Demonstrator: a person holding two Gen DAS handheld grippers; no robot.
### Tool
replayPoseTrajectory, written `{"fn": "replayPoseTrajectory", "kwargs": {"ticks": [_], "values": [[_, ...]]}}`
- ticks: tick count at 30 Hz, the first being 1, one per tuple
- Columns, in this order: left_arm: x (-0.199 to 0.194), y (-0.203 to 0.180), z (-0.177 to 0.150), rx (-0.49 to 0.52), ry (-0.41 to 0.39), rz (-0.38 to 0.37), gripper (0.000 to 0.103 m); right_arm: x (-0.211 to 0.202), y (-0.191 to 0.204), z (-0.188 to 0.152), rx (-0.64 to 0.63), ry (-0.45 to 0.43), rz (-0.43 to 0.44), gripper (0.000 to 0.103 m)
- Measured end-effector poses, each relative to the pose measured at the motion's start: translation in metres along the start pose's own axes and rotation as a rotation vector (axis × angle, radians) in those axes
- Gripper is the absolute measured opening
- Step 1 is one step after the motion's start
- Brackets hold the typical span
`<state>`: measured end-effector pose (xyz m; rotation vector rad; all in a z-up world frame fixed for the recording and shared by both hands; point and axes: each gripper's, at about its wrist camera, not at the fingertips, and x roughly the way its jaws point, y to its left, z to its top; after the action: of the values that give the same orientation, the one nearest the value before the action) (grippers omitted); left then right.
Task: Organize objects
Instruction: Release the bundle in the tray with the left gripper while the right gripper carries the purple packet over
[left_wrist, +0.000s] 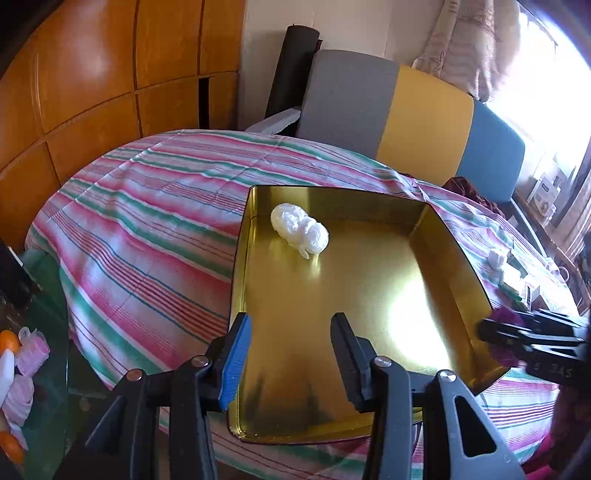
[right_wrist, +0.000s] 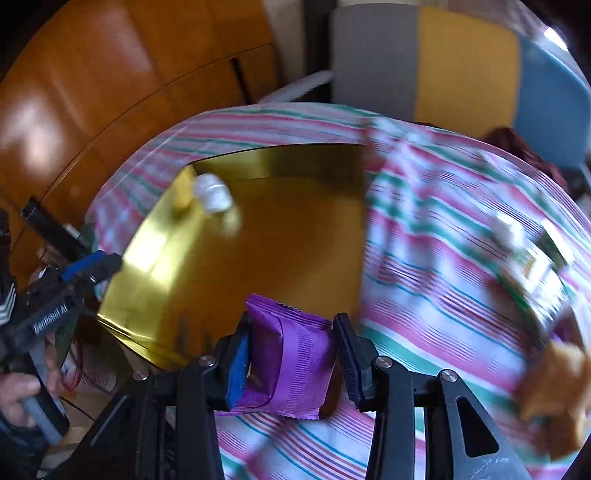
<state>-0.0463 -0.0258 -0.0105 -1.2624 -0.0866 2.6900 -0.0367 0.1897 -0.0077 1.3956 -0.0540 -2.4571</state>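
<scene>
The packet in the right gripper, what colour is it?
Purple. The packet, clamped in the right gripper, shows best in the right wrist view.

**Striped cloth and colour-block chair frame a sunlit room**

A pink, green and white striped tablecloth (left_wrist: 147, 221) drapes a rounded table, creased near its far edge. Behind it stands a chair (left_wrist: 406, 122) with a backrest in grey, yellow and blue panels. Glossy orange-brown wooden cabinet panels (left_wrist: 92, 85) fill the wall to the left, one dark gap showing between them. A pale patterned curtain (left_wrist: 472, 44) hangs by a bright window (left_wrist: 546, 74) at upper right. A dark rolled cylinder (left_wrist: 291, 70) leans upright beside the chair.
</scene>
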Motion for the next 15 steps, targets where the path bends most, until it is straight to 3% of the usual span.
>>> {"fn": "replayPoseTrajectory", "kwargs": {"ticks": [5, 15], "values": [[0.000, 0.019, -0.004, -0.045, 0.008, 0.015, 0.045, 0.041, 0.037, 0.025, -0.041, 0.057, 0.046, 0.043], [-0.002, 0.069, -0.011, -0.156, 0.013, 0.080, 0.044, 0.107, 0.090, 0.070, -0.082, 0.113, 0.048, 0.043]]}}
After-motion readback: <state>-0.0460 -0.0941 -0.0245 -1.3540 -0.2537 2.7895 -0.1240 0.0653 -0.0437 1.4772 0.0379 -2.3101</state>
